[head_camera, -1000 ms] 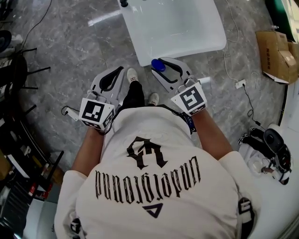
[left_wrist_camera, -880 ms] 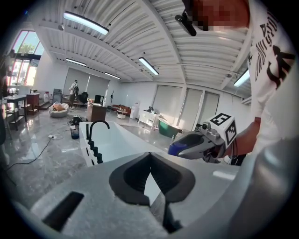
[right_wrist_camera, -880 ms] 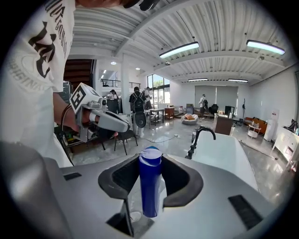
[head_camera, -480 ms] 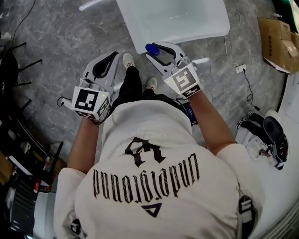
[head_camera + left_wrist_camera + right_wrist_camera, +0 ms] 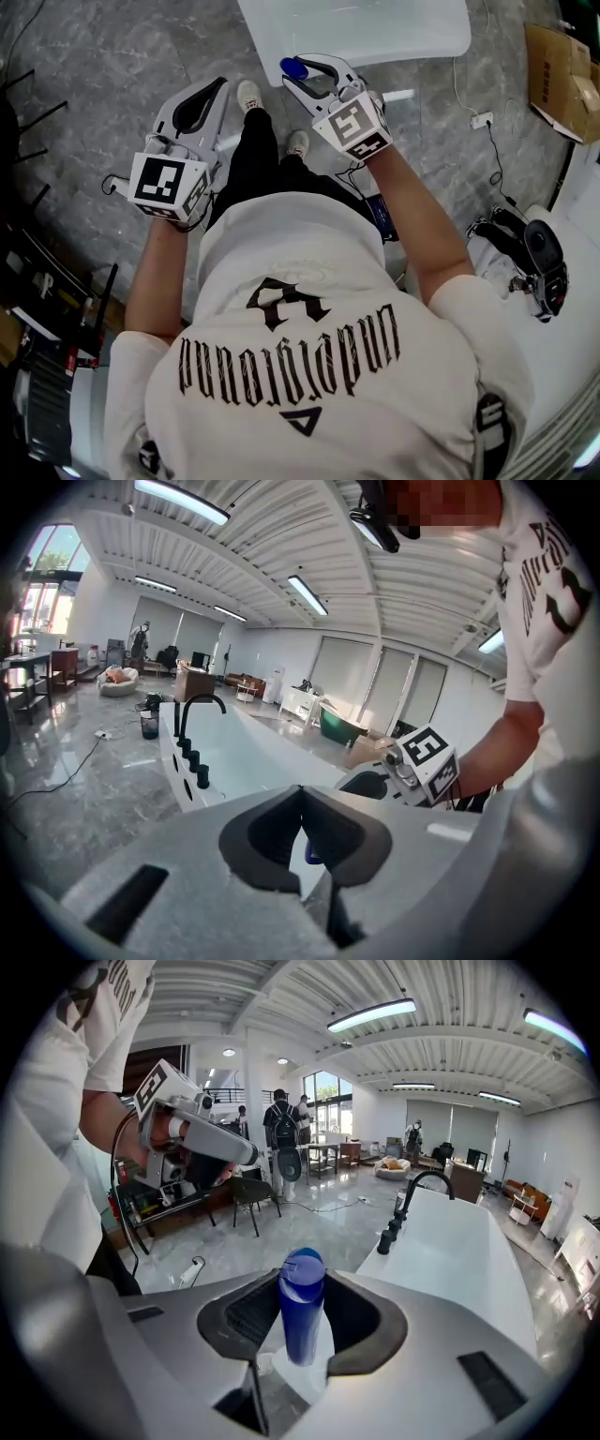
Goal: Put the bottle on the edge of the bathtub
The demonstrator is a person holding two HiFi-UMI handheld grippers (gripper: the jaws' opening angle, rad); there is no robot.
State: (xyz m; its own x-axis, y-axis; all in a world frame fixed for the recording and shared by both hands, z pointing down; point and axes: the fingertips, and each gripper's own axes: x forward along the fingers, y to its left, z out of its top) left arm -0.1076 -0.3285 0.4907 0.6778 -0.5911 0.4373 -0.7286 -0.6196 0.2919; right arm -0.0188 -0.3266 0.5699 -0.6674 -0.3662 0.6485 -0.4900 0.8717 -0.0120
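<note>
The right claw point(image 5: 302, 1288) is closed on the blue bottle point(image 5: 302, 1321), which stands upright between its pads with the cap on top. The bottle is just at the near corner of the white tub point(image 5: 394, 37); if it touches the rim, I cannot tell. The left claw point(image 5: 302, 794) is empty with its jaws together, beside the tub and over the floor point(image 5: 112, 75).
</note>
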